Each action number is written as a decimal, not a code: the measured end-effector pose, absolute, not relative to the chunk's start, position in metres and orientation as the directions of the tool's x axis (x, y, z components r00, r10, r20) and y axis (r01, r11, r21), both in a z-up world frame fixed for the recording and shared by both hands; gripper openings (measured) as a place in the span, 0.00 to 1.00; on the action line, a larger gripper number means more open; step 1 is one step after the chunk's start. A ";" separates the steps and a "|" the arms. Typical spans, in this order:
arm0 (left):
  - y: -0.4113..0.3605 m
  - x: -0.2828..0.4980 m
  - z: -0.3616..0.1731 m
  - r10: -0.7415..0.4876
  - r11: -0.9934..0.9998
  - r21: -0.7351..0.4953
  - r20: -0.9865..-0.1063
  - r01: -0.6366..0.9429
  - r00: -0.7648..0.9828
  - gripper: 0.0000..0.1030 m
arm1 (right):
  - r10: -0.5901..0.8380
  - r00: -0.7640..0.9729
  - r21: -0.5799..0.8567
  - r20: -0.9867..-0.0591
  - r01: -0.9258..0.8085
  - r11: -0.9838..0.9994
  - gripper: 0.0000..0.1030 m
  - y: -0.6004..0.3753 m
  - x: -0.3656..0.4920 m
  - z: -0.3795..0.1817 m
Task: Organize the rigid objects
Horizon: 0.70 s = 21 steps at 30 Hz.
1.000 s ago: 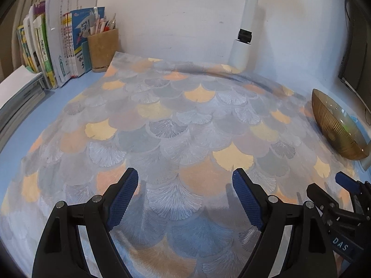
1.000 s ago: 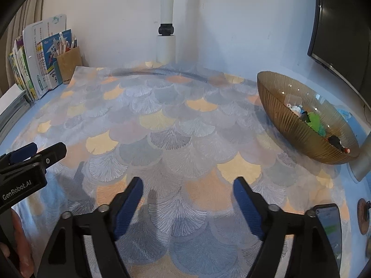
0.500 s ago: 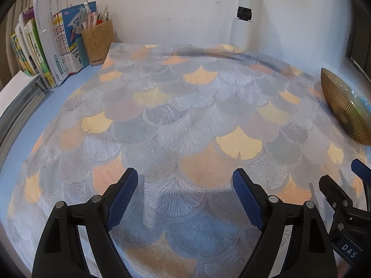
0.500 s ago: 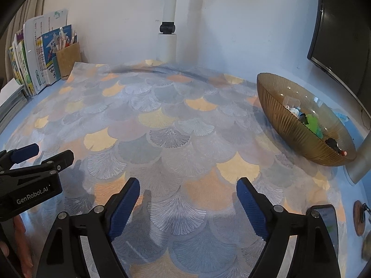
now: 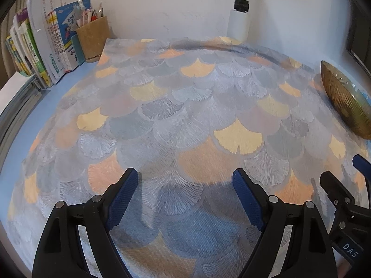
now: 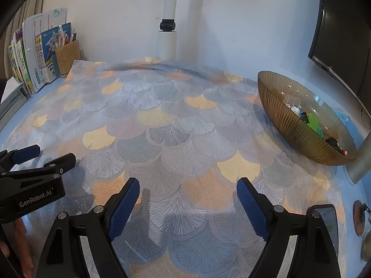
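A cloth printed with grey, yellow and orange fan-shaped leaves (image 6: 176, 125) covers most of a blue tabletop (image 5: 20, 125) that stands against a white wall (image 6: 231, 23), with a dark monitor (image 6: 343, 39) mounted at the right. A white post with a black collar (image 6: 167, 25) rises at the back edge. Upright books and booklets (image 5: 53, 44) with printed writing too small to read stand at the back left beside a cork pen holder (image 5: 94, 38). A ribbed amber glass bowl (image 6: 289, 125) sits at the right on the cloth, holding small rigid objects (image 6: 308, 118), white, blue, green and black. The left gripper (image 5: 184, 183), marked "GenRobot.AI" in the right wrist view, hangs over the cloth with its jaws spread wide and nothing between them. The right gripper (image 6: 187, 190), lettered "DAS" in the left wrist view, is likewise spread wide and empty.
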<state>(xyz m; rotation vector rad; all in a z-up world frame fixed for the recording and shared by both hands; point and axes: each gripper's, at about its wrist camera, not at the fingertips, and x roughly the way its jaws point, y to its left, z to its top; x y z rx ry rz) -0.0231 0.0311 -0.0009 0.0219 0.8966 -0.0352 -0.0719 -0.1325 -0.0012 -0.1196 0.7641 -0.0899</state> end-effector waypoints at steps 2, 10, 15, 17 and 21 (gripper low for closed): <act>0.029 -0.023 -0.001 -0.017 0.999 0.012 -0.781 0.043 0.624 0.80 | -0.127 0.716 -0.137 -0.687 0.044 0.990 0.82 -0.131 -0.073 -0.001; 0.035 -0.021 -0.002 0.001 1.000 -0.001 -0.783 -0.004 0.622 0.81 | -0.127 0.706 -0.133 -0.696 0.048 0.990 0.82 -0.132 -0.071 -0.003; 0.035 -0.020 -0.003 0.005 1.000 0.004 -0.786 -0.003 0.618 0.85 | -0.132 0.691 -0.123 -0.711 0.062 0.990 0.84 -0.134 -0.068 -0.005; 0.037 -0.019 -0.003 0.000 1.000 -0.003 -0.790 -0.004 0.613 0.90 | -0.131 0.688 -0.118 -0.714 0.066 0.991 0.84 -0.136 -0.067 -0.005; 0.033 -0.018 -0.005 -0.020 1.000 -0.002 -0.801 0.030 0.599 0.97 | -0.117 0.685 -0.114 -0.719 0.051 0.992 0.84 -0.135 -0.066 -0.006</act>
